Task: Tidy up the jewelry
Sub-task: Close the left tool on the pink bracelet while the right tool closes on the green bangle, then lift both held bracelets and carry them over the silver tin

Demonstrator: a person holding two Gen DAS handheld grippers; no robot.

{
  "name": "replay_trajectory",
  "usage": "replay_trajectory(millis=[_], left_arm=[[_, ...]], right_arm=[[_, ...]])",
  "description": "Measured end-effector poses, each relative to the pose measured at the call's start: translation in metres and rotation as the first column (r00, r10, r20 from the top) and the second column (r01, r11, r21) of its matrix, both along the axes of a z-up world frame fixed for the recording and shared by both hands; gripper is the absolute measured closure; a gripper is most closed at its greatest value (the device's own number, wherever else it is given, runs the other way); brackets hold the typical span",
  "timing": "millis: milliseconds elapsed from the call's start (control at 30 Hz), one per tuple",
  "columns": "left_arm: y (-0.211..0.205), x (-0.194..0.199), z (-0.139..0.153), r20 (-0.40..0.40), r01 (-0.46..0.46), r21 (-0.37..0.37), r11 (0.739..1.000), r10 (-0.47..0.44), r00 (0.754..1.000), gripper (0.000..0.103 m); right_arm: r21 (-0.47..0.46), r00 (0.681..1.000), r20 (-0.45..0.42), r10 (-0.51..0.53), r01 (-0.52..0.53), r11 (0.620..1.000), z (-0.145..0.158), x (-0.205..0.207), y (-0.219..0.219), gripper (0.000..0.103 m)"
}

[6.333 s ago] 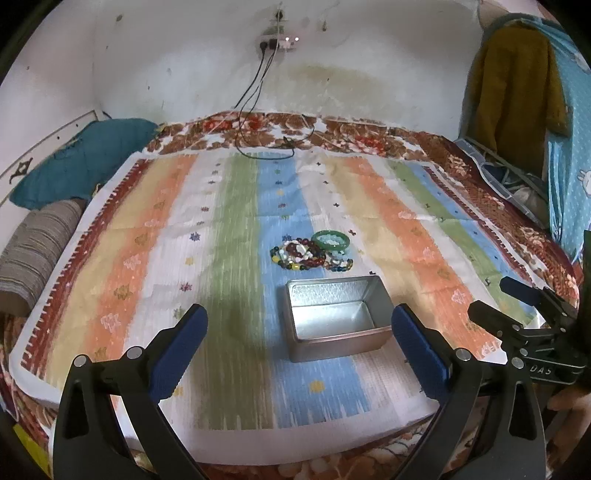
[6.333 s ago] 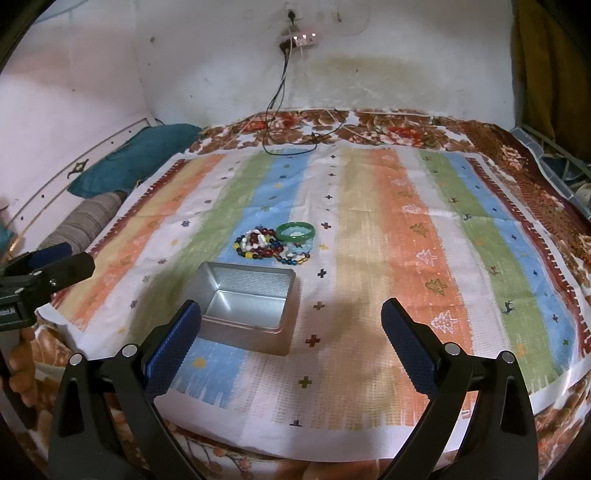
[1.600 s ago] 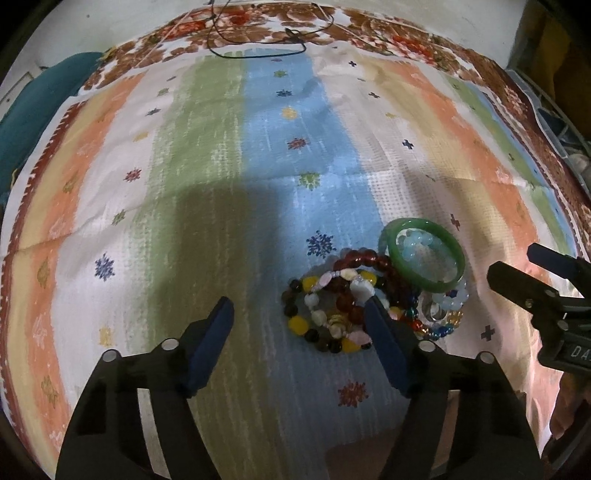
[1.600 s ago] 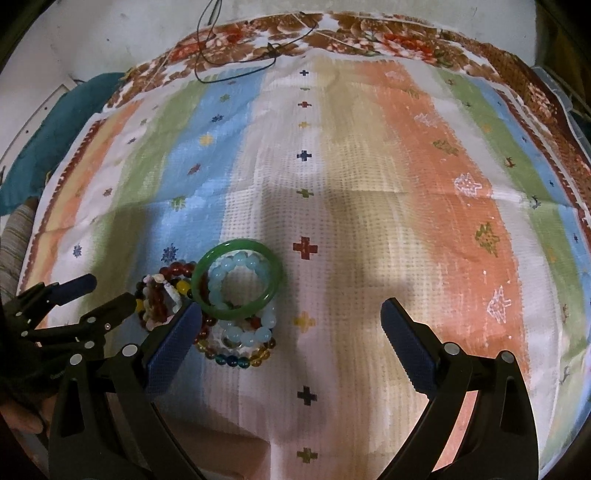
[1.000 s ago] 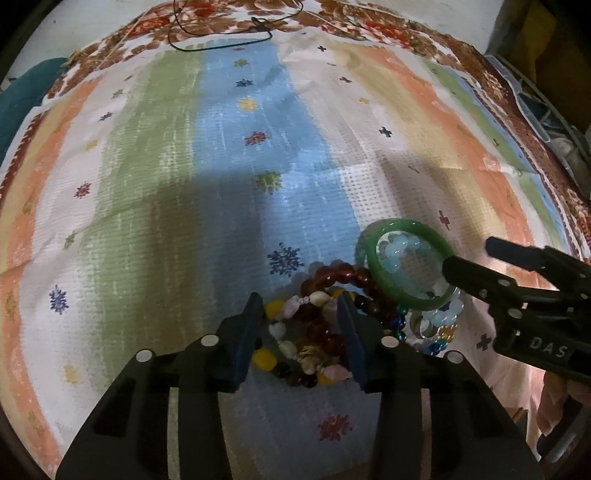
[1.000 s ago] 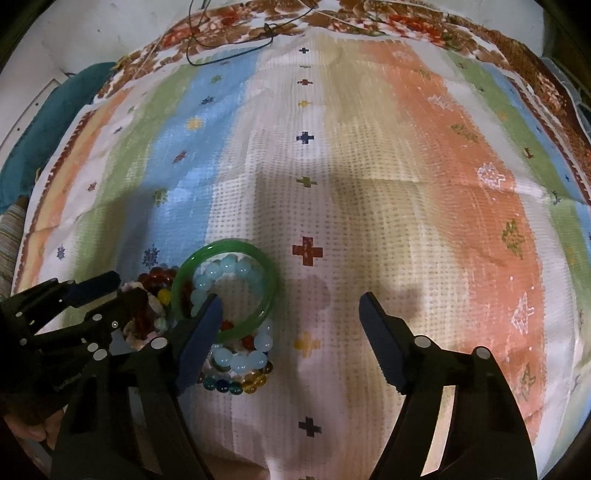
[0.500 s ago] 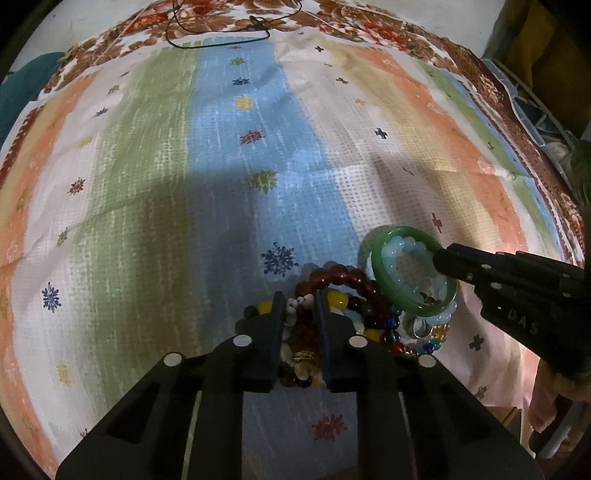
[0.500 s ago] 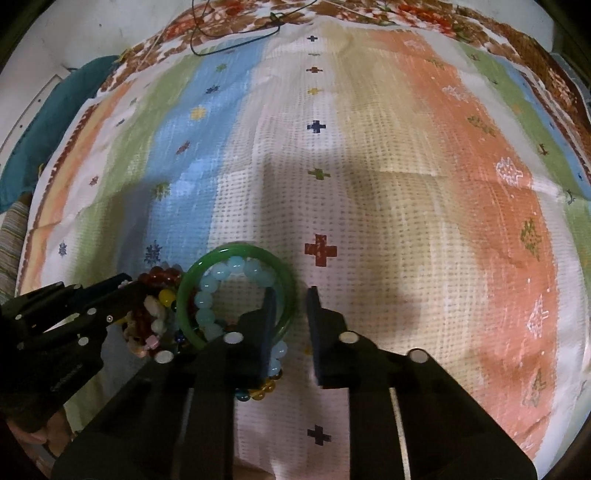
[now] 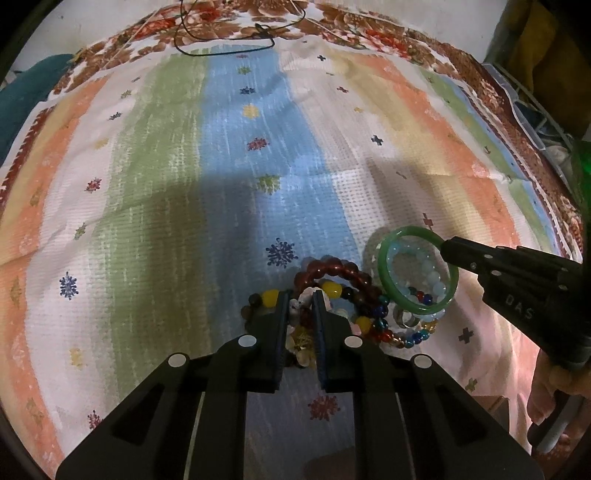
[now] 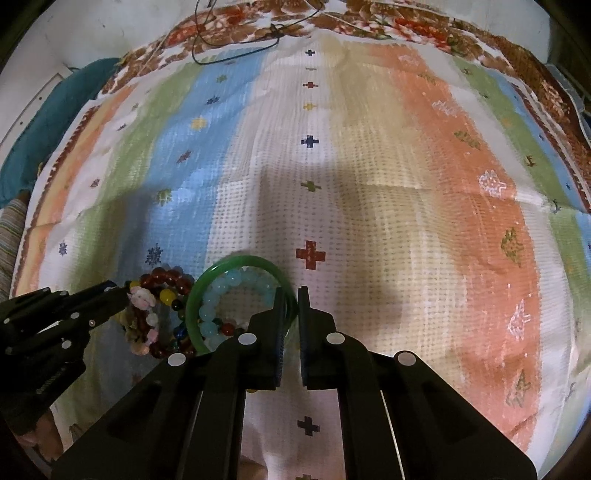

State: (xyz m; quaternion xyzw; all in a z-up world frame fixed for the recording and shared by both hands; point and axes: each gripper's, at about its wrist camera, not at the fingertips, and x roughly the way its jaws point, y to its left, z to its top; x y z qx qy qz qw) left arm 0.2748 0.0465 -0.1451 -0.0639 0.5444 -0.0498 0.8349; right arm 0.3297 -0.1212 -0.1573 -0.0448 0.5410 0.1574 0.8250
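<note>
A small heap of jewelry lies on the blue-and-white part of a striped bedspread [image 9: 236,155], close in front of both grippers. The glossy green bangle [image 9: 417,271] is a smooth, solid ring; its right rim sits between the two fingers of the right gripper [image 10: 291,295], which are clenched on it. Inside and under the bangle lies a pale blue bead bracelet [image 10: 236,284], with a strand of small multicolored glass beads [image 9: 402,332] beneath it. To the left is a dark red bead bracelet [image 9: 332,269], round and evenly beaded, and overlapping it a mixed bracelet [image 9: 332,291] of yellow, white, brown and pinkish stones. The left gripper [image 9: 300,299] has its fingers nearly together, pinching a whitish bead of that mixed bracelet.

The bedspread is woven, with broad green, blue, cream and orange stripes, small crosses and snowflake motifs, and a fold crease across the middle. Beyond it a brown floral sheet [image 10: 406,22] edges the bed, with a thin black cable [image 9: 225,44] looped on it. A teal pillow [image 10: 55,110] rests at the left, against a pale wall [image 9: 92,26].
</note>
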Motion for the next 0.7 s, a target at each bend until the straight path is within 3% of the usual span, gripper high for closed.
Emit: replay_trajectory(millis=[700], left_arm=[[-0.025,-0.031,0.055,0.058,-0.004,0.037,0.999,0.002,0.998,0.091]], right_arm=[[0.0,0.996,0.077,0.041,-0.041,0.999,0.035,-0.038,-0.008,0.095]])
